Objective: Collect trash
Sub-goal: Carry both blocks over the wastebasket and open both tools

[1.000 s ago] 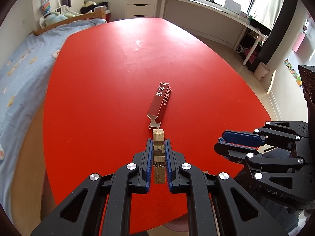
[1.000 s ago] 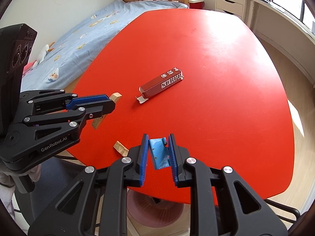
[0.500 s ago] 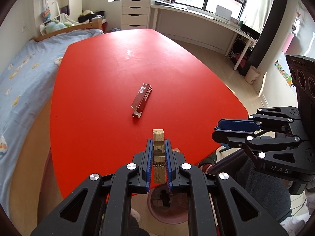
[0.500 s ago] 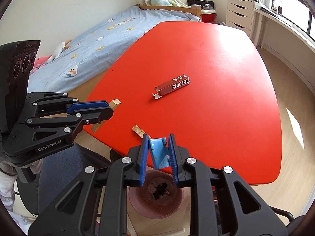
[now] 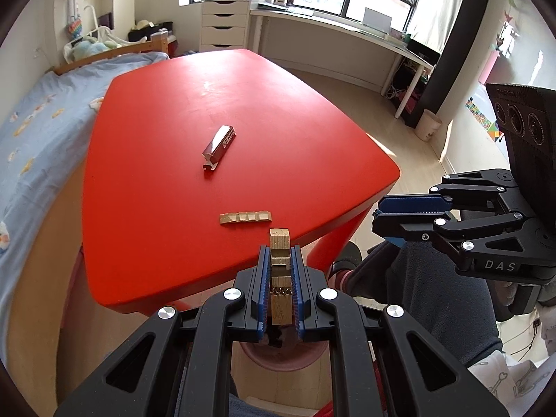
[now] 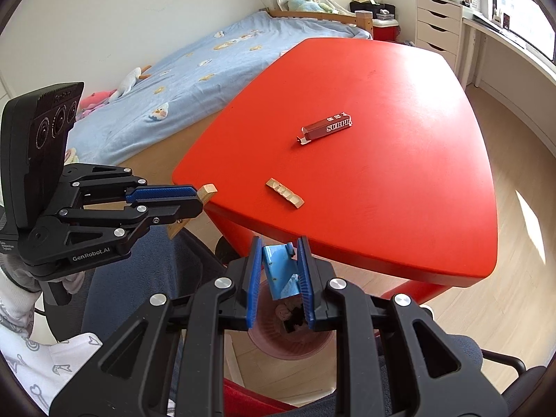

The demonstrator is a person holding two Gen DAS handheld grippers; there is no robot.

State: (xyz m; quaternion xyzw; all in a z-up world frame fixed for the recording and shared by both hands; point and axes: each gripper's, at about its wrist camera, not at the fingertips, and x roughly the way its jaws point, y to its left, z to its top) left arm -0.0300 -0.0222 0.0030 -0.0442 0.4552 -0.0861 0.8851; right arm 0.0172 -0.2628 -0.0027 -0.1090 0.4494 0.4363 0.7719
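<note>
The red rounded table (image 5: 156,160) stands with the blue-sheeted bed (image 6: 194,80) along its left side and the white desk under the windows (image 5: 330,24) beyond its far right.

On the table, the dark red printed carton (image 5: 219,146) lies toward the middle, and the notched tan wooden strip (image 5: 245,217) lies nearer the close edge.

In front of that edge, below table level, the pink round bin (image 6: 292,333) stands on the floor.

The left gripper (image 5: 280,272), with a tan wooden piece (image 5: 280,243) between its pads, and the right gripper (image 6: 280,272), with a blue crumpled scrap (image 6: 279,271) between its pads, sit side by side off the table's near edge, above the bin.
</note>
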